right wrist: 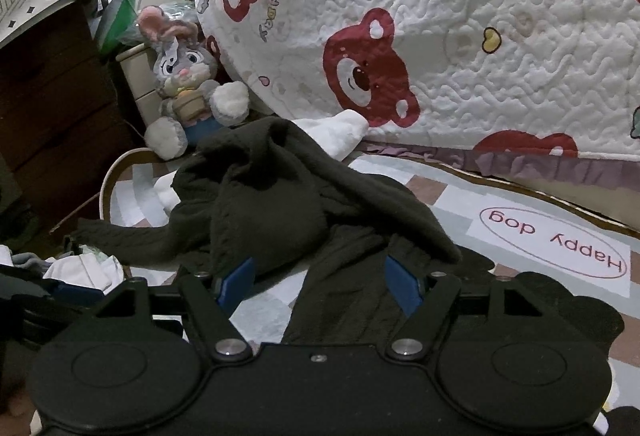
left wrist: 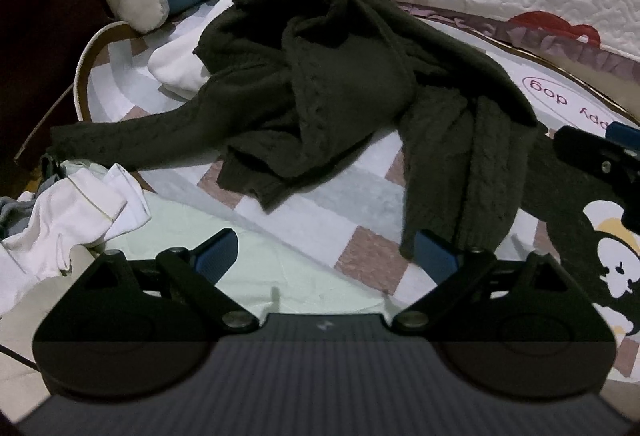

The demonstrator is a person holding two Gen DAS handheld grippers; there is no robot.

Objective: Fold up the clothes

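Pretty dim indoor light in both views, the dark sweater (left wrist: 340, 83) loses most of its knit detail, corners vignette to black, and the fisheye bends the edges hard.

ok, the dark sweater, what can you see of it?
The dark sweater is a cable-knit, dark olive to black, crumpled in a heap on the checked mat. One sleeve stretches flat to the left, another part trails toward the camera. It lies partly over a white garment. Neither tool grips it.

White garment (left wrist: 180, 67) mostly hidden under dark sweater (left wrist: 340, 83).
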